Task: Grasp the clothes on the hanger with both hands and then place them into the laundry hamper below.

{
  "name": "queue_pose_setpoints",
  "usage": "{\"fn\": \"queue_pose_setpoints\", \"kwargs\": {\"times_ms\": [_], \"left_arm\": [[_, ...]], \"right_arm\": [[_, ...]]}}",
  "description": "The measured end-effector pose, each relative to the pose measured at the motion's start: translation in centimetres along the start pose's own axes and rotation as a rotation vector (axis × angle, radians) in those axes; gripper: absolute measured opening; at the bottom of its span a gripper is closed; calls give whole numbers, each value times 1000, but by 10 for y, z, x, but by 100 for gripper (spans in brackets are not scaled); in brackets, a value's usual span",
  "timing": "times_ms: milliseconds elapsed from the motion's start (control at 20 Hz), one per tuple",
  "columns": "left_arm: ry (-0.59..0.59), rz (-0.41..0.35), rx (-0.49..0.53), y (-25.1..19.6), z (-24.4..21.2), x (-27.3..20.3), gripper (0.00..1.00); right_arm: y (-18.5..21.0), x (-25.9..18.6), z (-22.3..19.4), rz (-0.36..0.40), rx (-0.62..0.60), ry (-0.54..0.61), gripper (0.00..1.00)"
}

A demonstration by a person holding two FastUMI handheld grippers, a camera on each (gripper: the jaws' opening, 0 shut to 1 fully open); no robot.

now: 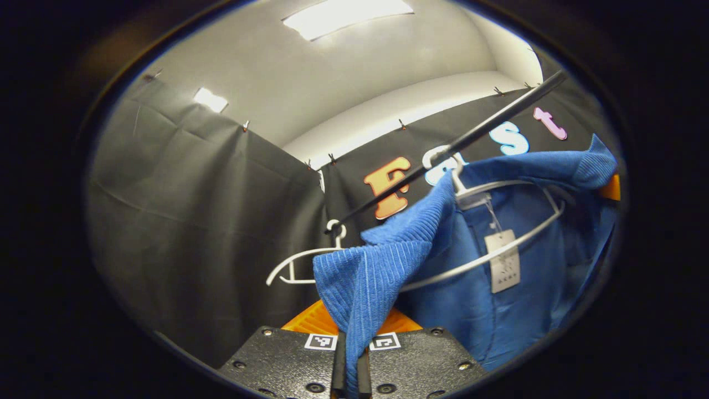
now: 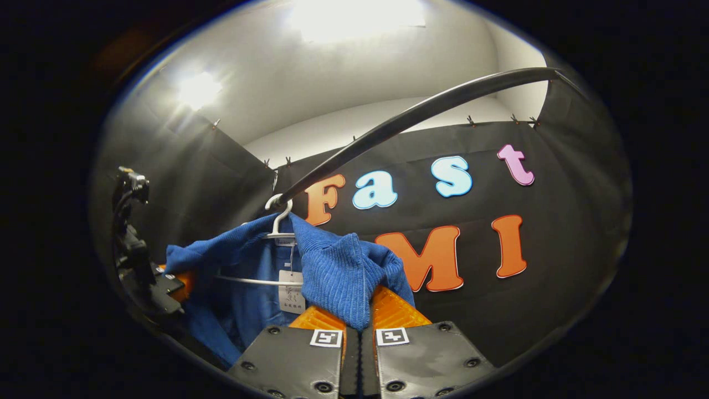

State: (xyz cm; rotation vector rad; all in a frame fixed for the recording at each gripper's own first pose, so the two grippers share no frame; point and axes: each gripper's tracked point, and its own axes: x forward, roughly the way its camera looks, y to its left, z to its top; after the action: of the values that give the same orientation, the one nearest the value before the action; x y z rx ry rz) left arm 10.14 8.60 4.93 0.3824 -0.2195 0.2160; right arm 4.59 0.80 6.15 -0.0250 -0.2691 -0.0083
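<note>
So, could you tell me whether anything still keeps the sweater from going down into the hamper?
Yes. Both grippers pinch the blue sweater, but it is draped over a white hanger hooked on the black rail. The hamper is out of sight.

Ribbed blue garment (image 1: 482,299) draped on white hanger (image 1: 501,221), tag dangling.

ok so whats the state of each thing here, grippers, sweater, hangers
left gripper: shut on the blue sweater
right gripper: shut on the blue sweater
blue sweater: partly on its hanger, shoulders pulled up
hanger: hooked on the rail
second hanger: bare, on the rail
</note>
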Motion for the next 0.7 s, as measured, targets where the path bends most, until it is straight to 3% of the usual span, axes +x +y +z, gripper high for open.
{"fn": "queue_pose_setpoints", "kwargs": {"times_ms": [300, 450, 700], "left_arm": [[-88, 49, 114, 44, 53, 32, 9], [-124, 38, 91, 54, 79, 48, 9], [-106, 3, 59, 68, 86, 91, 9]], "right_arm": [[-12, 6, 0, -40, 19, -9, 9], [-13, 7, 0, -49, 27, -9, 9], [-15, 13, 3, -57, 35, -23, 9]]}}
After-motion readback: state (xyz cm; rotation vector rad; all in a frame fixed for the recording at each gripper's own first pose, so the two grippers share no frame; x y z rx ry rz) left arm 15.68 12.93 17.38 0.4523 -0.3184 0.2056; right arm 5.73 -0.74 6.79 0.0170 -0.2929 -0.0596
